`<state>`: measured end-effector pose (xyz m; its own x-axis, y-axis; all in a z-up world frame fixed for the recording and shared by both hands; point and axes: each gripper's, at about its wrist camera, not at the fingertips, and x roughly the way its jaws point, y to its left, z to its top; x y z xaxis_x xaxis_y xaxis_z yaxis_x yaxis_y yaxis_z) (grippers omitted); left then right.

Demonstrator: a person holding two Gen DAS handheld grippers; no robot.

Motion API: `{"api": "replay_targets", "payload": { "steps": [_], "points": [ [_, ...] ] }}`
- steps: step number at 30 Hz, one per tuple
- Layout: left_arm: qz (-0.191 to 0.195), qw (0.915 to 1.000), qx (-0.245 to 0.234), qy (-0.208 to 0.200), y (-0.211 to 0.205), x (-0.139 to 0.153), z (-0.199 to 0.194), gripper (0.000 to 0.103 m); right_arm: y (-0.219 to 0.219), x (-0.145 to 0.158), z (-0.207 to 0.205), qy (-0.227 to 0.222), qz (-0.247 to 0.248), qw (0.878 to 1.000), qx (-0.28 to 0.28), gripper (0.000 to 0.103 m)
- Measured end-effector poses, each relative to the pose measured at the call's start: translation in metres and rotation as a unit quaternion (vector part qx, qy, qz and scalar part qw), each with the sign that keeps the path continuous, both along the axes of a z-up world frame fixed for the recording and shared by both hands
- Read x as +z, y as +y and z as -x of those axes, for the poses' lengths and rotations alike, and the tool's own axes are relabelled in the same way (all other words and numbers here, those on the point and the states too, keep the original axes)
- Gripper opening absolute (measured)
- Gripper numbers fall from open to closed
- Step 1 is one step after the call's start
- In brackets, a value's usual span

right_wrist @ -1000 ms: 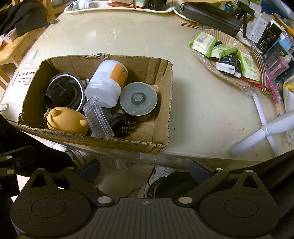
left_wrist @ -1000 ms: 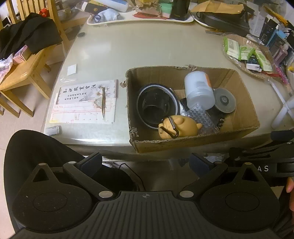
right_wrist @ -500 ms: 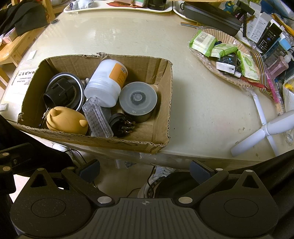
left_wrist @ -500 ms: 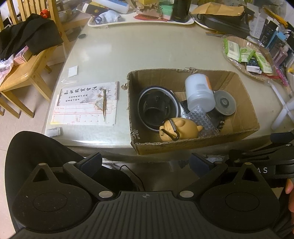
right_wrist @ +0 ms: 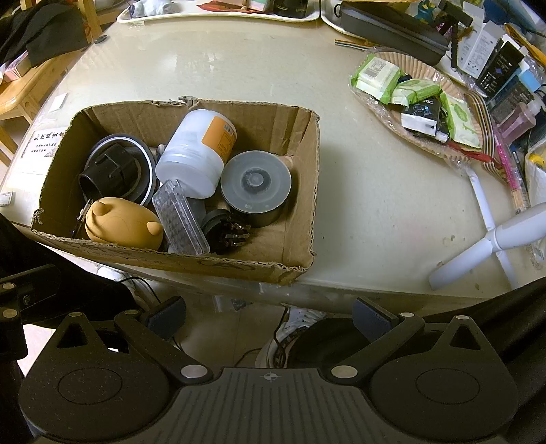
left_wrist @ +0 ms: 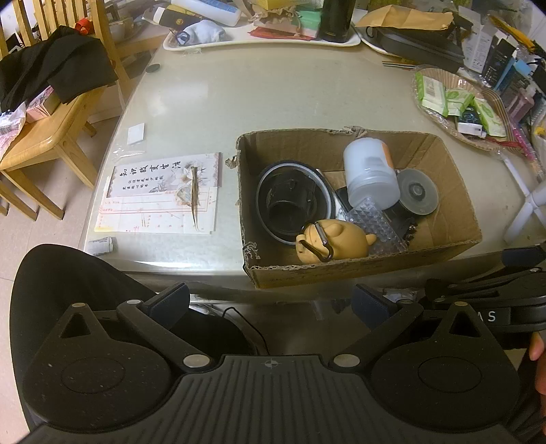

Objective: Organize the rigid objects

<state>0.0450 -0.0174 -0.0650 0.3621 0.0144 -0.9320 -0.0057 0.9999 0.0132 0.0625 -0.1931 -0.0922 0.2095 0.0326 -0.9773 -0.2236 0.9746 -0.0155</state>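
A cardboard box (left_wrist: 454, 191) (right_wrist: 303, 191) sits at the table's near edge. In it lie a white bottle with an orange label (left_wrist: 370, 174) (right_wrist: 196, 153), a black round part in a ringed lid (left_wrist: 290, 201) (right_wrist: 114, 170), a tan animal-shaped case with a carabiner (left_wrist: 336, 240) (right_wrist: 124, 223), a clear studded case (left_wrist: 375, 225) (right_wrist: 179, 218), a disc spindle case (left_wrist: 418, 191) (right_wrist: 256, 186) and a black plug (right_wrist: 227, 232). My left gripper (left_wrist: 271, 300) and right gripper (right_wrist: 269, 316) are open and empty, held below the table edge in front of the box.
A printed paper sheet (left_wrist: 160, 194) lies left of the box. A basket of wipe packets (right_wrist: 419, 99) and a white stand (right_wrist: 491, 239) are on the right. Trays and clutter (left_wrist: 262, 27) line the far edge. A wooden chair (left_wrist: 44, 136) stands left.
Both views have shifted very slightly; the box sits a little lower in the left wrist view. Nothing in the box has moved and both grippers stay open.
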Motion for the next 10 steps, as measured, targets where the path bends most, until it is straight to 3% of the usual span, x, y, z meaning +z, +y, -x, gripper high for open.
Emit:
{"api": "replay_targets", "payload": {
  "steps": [10],
  "points": [
    [-0.001, 0.9999, -0.002, -0.017, -0.0010, 0.0053, 0.0019, 0.103, -0.0003, -0.0004, 0.0004, 0.000, 0.000, 1.000, 0.000, 0.103]
  ]
}}
